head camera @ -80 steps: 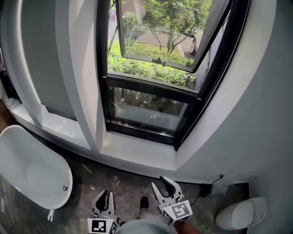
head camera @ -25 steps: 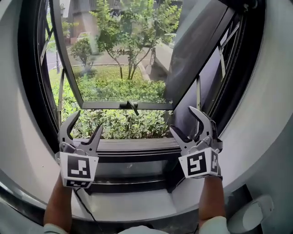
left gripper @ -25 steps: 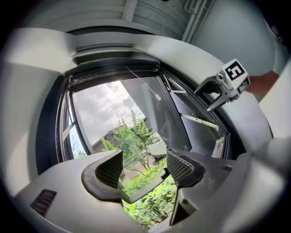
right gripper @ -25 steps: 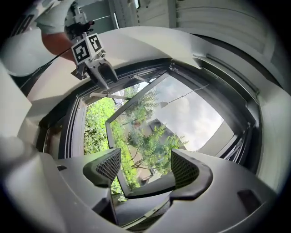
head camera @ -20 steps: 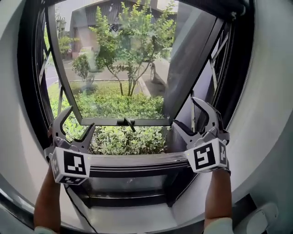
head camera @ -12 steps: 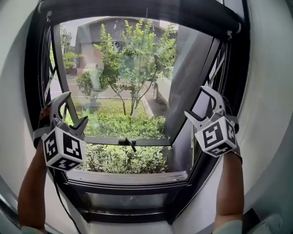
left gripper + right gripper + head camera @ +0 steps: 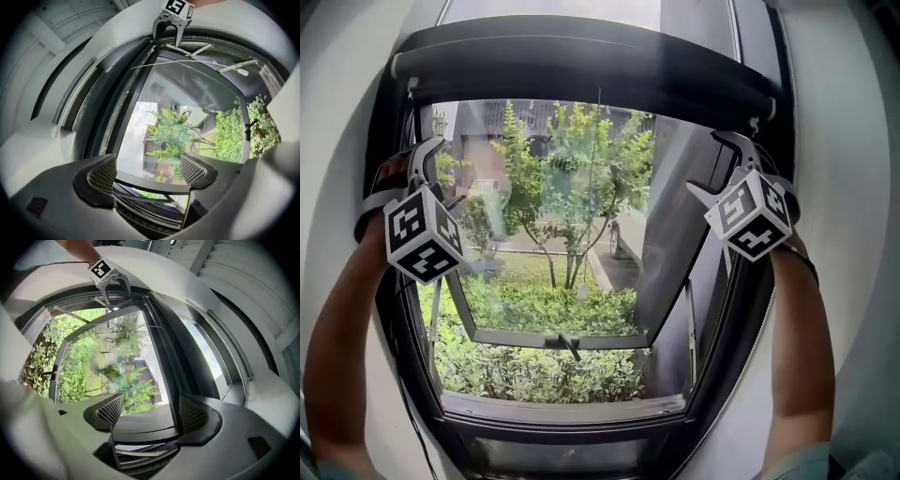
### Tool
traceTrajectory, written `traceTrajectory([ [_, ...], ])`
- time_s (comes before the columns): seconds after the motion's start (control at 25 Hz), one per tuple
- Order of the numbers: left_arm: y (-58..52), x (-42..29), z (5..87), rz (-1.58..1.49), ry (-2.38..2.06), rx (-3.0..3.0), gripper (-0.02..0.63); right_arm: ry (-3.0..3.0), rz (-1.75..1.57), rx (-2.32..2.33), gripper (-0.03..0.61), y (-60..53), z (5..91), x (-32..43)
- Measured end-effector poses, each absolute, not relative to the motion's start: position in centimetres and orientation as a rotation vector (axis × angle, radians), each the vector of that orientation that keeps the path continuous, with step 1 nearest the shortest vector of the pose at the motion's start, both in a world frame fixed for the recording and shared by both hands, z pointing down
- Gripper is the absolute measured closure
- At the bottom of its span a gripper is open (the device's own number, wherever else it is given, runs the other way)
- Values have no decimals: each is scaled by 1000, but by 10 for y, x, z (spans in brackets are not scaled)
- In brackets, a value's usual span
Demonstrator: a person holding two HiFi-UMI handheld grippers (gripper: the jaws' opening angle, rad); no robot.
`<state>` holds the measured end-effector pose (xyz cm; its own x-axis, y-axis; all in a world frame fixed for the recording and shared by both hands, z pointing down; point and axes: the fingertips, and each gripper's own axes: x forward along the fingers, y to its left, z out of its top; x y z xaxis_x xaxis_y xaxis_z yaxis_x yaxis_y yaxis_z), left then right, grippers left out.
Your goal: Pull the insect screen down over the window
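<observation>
Left gripper (image 7: 441, 173) and right gripper (image 7: 711, 164) are up at the rolled insect screen (image 7: 581, 70), atop the window (image 7: 553, 244).
Left jaws are opening on nothing; right jaws stand wide apart, and only the right gripper view shows a dark bar (image 7: 143, 425) between them.

Home: open window (image 7: 555, 335) onto leafy garden (image 7: 534, 377)

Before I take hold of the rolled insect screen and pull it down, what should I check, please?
1. Rolled screen up at the top, within reach: ok.
2. Left gripper jaws opening, pressing on nothing: ok.
3. Right gripper jaws wide apart: ok.
4. Screen seated in both grippers: cannot tell.
5. Open sash tilts outward, likely clear of the screen's path: ok.
</observation>
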<state>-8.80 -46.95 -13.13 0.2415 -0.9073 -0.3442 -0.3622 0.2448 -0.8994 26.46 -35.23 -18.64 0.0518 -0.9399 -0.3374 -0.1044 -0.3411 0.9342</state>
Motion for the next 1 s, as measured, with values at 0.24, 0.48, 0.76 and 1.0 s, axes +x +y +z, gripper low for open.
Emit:
traceTrajectory([
  [0.24,-473,-114,-187,-662,1348,-1268,186,-1020,-1288,1604,219,-341,-233,294],
  [0.48,-473,-131,-221,-701,1356,-1253,173,-924,-1160,1594,218,-344,-246,321],
  [0.76,-491,-130,-238,-739,1364,-1188,170,-863,-1082,1515,218,-358,-240,332],
  [1.0,-513,-133,-241,-798,1369,-1149,170,-833,-1083,1483,218,-367,-240,333],
])
